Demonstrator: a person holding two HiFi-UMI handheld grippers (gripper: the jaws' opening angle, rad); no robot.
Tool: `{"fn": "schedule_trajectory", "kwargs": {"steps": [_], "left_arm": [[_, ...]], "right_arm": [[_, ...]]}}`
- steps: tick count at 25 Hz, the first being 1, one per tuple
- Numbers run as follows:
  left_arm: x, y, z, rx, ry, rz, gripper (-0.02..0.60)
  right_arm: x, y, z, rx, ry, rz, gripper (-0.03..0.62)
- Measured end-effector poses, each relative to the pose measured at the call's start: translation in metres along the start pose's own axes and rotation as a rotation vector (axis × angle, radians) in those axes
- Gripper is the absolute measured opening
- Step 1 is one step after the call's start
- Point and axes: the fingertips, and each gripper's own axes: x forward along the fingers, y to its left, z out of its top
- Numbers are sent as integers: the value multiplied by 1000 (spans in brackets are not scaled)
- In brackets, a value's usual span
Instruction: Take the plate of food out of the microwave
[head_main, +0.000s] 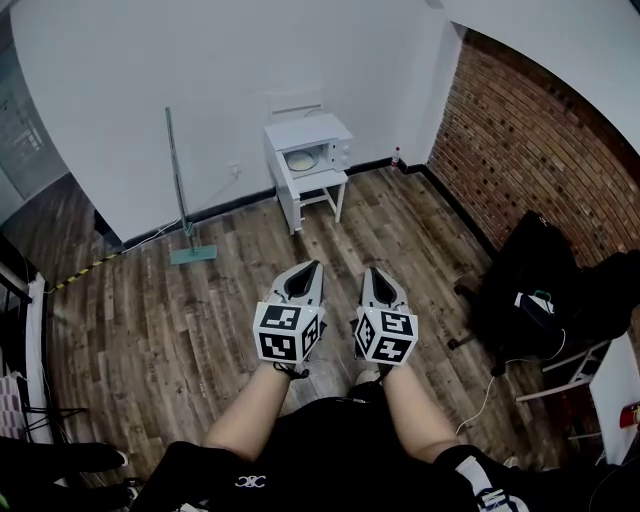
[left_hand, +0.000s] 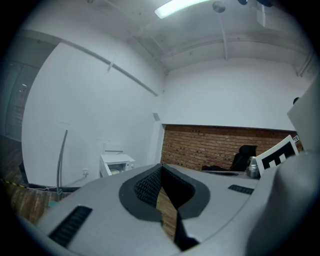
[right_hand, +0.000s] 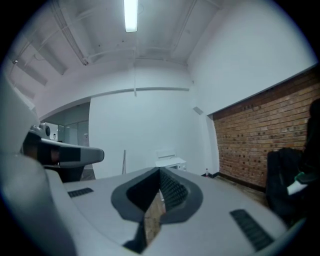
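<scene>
- left gripper and right gripper hang side by side over the floor, each with its fingers pressed together and nothing between them.
- wooden floor runs out to a white wall, with a brick wall on the right.
- white stand sits against the far wall, well apart from both grippers.
- microwave rests on top of the stand.
- plate of food sits inside the microwave.
</scene>
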Motion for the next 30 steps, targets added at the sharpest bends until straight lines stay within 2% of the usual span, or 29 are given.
{"fn": "schedule_trajectory", "kwargs": {"steps": [5, 9, 16, 22, 30], "left_arm": [[33, 13, -4, -29, 12, 0, -9], [75, 17, -3, -17, 24, 10, -9], [164, 25, 17, -35, 21, 65, -9], [241, 27, 33, -19, -6, 111, -9], [299, 30, 28, -37, 18, 168, -9]], "right_arm": [[31, -15, -3, 25, 7, -1, 12], [70, -36, 3, 24, 3, 27, 12], [149, -82, 37, 7, 0, 99, 12], [211, -125, 48, 3, 26, 163, 12], [260, -161, 47, 34, 65, 230, 12]]}}
